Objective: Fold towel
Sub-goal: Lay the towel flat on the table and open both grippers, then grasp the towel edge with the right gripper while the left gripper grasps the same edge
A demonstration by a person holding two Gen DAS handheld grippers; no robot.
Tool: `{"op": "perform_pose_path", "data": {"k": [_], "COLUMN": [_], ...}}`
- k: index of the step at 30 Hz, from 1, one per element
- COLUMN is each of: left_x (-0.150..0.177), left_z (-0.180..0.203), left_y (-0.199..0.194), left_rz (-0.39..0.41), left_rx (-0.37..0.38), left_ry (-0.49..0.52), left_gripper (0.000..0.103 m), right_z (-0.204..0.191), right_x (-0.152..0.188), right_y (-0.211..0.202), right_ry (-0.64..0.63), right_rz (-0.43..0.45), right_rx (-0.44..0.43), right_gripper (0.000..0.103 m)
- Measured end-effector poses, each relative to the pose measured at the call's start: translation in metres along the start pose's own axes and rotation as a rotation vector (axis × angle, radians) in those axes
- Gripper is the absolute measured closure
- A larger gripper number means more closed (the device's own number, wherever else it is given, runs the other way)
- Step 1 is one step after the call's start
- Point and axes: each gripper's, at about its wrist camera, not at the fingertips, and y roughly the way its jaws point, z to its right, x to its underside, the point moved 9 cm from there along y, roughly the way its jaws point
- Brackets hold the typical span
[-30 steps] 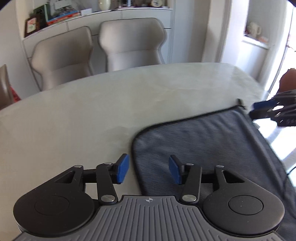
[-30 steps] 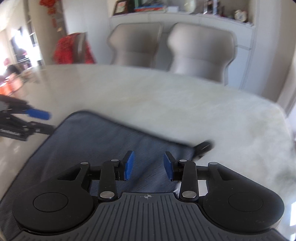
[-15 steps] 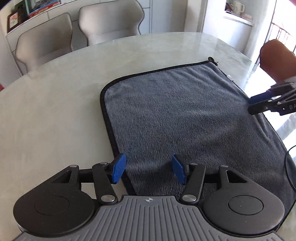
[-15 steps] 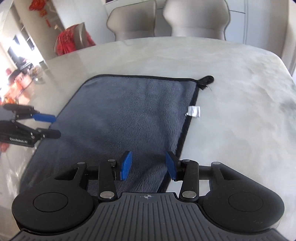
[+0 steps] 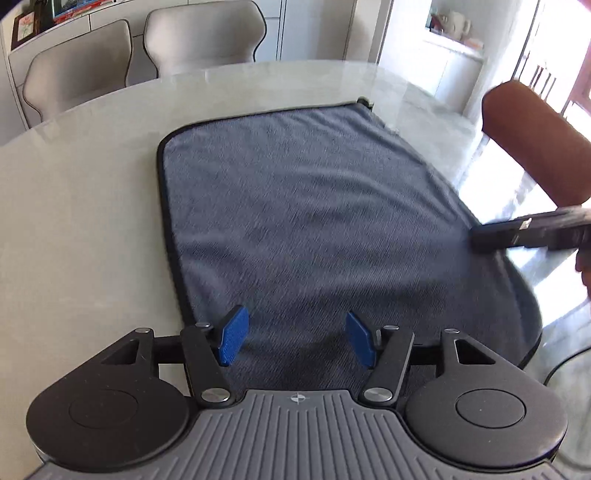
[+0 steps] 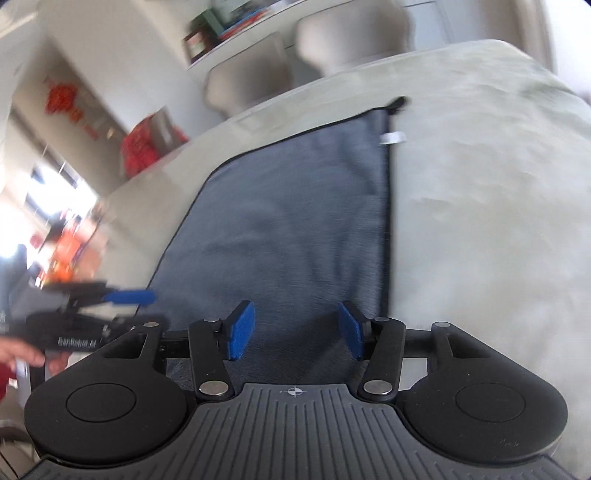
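Towel: the grey-blue towel (image 5: 314,229) lies spread out flat on the surface (image 5: 81,206), one layer, not folded yet.
Towel edge: a thin black trim runs all round it (the corners are round).
Towel loop: a small black loop (image 6: 398,103) sticks out at the far corner, and a little white tag (image 6: 392,138) sits on the side edge near it.
Left claw: the left claw (image 5: 297,343) is above the near end of the towel, by its left edge. Its blue pads (image 5: 232,339) are apart and opening wider. Only flat towel shows under the gap, and the pads hold nothing.
Right claw: the right claw (image 6: 295,330) is above the near end too, by the right edge. Its jaws are opening and hold nothing (this view is blurry).
Each claw seen by the other: the right one comes in as a dark bar at the towel's right edge (image 5: 532,229); the left one shows at the towel's left side (image 6: 92,314), a hand (image 6: 26,354) on it.
Surface: pale, stone-like, with a rounded far end.
Around it: two light grey chairs (image 5: 140,55) stand at the far side, a brown chair (image 5: 535,140) stands at the right, and a shelf (image 6: 236,26) with books is behind.
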Motion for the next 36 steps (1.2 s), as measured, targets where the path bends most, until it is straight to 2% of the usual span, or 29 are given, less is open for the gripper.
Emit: {"op": "perform_pose_path", "data": {"k": [2,4,7,9,11,15,18,21,23,24,25,27,30,33,36], "left_x": [0.005,0.001,-0.007,-0.008,0.002,0.026,0.041,0.054,0.059,0.058,0.056,0.049,0.04,0.051,0.06], "left_z": [-0.002,0.001,0.015,0.03,0.039,0.039,0.032,0.025,0.023,0.024,0.025,0.035,0.051,0.049,0.041], "left_y": [-0.005,-0.009,-0.014,-0.015,-0.011,-0.019,-0.028,-0.037,-0.041,-0.045,-0.048,-0.05,-0.051,-0.04,-0.049], "left_rz": [-0.007,0.0,0.051,0.061,0.042,0.05,0.046,0.043,0.035,0.043,0.051,0.083,0.101,0.048,0.063], "left_rx": [-0.007,0.021,0.084,0.143,0.166,0.135,0.115,0.071,0.047,0.055,0.064,0.098,0.109,0.081,0.062], "left_ry": [-0.012,-0.045,-0.074,-0.111,-0.125,-0.086,-0.089,-0.103,-0.14,-0.166,-0.19,-0.207,-0.178,-0.192,-0.179], "left_gripper": [0.041,0.041,0.038,0.038,0.038,0.036,0.036,0.036,0.036,0.036,0.036,0.036,0.033,0.034,0.032], "right_z": [-0.003,-0.011,-0.047,-0.063,-0.067,-0.05,-0.025,-0.008,-0.011,-0.014,-0.02,-0.042,-0.071,-0.071,-0.06], "right_x": [-0.001,-0.002,-0.001,0.007,0.018,0.03,0.038,0.049,0.056,0.06,0.061,0.062,0.067,0.079,0.088], "right_y": [-0.001,0.0,0.011,0.022,0.03,0.013,-0.009,-0.034,-0.043,-0.046,-0.046,-0.043,-0.027,-0.017,-0.029], "right_ry": [0.006,-0.002,-0.019,-0.04,-0.072,-0.078,-0.031,-0.006,-0.004,-0.004,-0.012,-0.045,-0.116,-0.119,-0.115], "right_rz": [0.003,0.003,0.006,-0.012,-0.041,-0.018,0.025,0.077,0.082,0.079,0.088,0.132,0.144,0.081,0.092], "right_rx": [0.034,0.056,-0.055,-0.075,-0.051,-0.031,0.0,0.084,0.136,0.164,0.164,0.1,0.039,0.055,0.071], "right_gripper": [0.05,0.049,0.048,0.048,0.048,0.048,0.048,0.052,0.04,0.04,0.04,0.039,0.031,0.032,0.031]}}
